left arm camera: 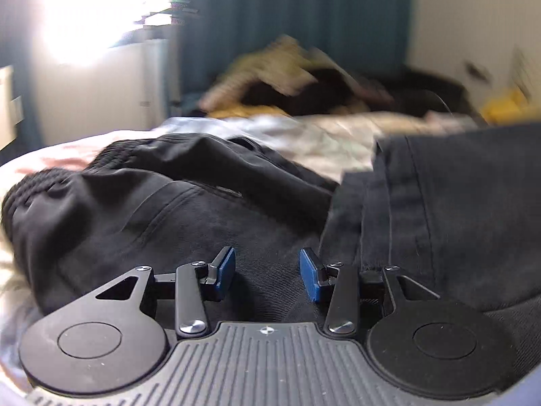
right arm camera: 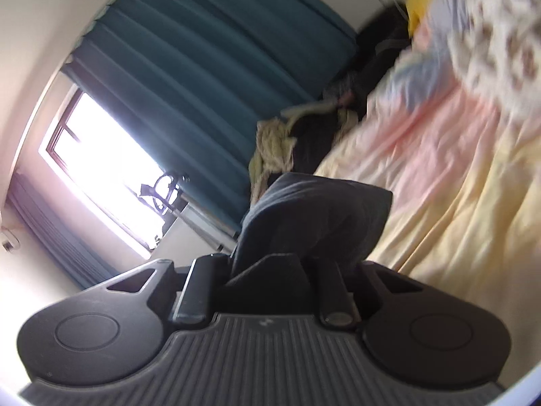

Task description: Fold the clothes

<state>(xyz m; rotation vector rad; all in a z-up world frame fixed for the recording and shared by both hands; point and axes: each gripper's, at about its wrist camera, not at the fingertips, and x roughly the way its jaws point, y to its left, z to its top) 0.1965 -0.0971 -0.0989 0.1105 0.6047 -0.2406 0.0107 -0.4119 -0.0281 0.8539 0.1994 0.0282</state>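
The black trousers point(left arm camera: 189, 203) are lying crumpled on the bed point(right arm camera: 439, 203). The left gripper point(left arm camera: 267, 272) is hovering over them, jaws released. The right gripper point(right arm camera: 270, 270) is clenching a fold of the trousers above the bed.

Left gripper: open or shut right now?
Open. The left gripper shows a clear gap between its blue pads, with only the black garment lying beneath.

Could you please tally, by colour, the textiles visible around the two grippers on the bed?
Black or dark garments: 2
Teal curtain: 1
Pastel bedsheet: 1
Pale striped garment in the pile: 1
Total: 5
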